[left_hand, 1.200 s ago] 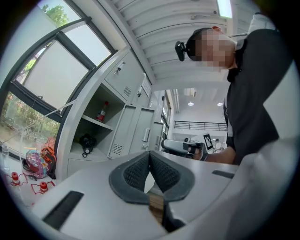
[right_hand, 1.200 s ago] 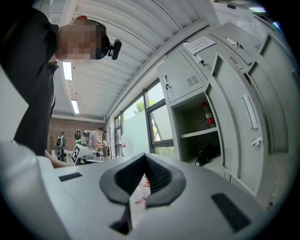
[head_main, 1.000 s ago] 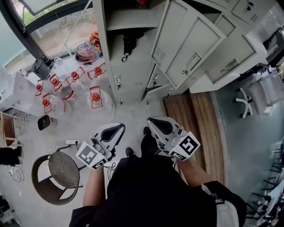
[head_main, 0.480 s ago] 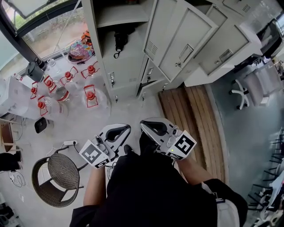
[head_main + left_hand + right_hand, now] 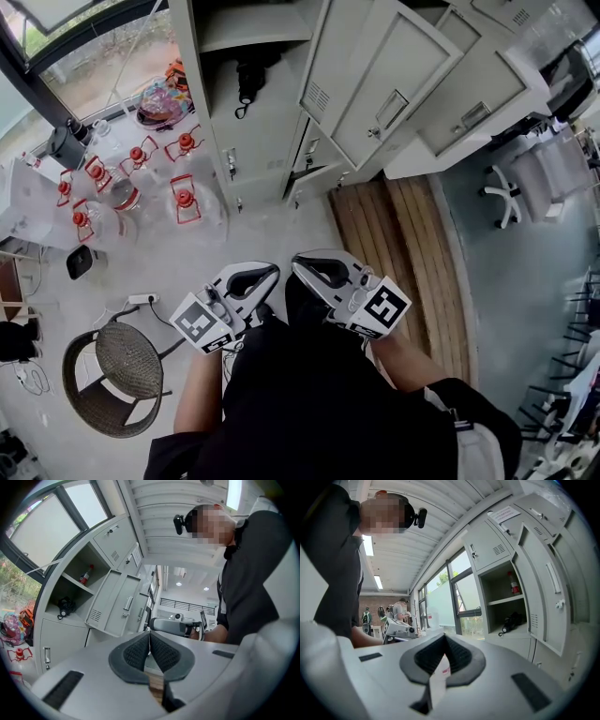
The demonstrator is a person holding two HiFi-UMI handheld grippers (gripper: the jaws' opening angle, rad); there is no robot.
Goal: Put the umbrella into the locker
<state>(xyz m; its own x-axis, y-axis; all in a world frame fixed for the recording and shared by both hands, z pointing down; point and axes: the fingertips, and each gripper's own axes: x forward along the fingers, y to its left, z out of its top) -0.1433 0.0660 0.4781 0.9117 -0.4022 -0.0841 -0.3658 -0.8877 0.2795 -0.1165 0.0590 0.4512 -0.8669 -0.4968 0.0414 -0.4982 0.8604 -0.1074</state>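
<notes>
Grey concrete floor (image 5: 272, 234), open steel lockers (image 5: 253, 141), wooden planks (image 5: 394, 234); left gripper (image 5: 266, 274) and right gripper (image 5: 300, 263) fingers (image 5: 136, 652) together, empty.

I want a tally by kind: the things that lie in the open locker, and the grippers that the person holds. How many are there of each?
black umbrella: 1
red bottle: 1
grippers: 2, the left gripper and the right gripper
Total: 4
</notes>
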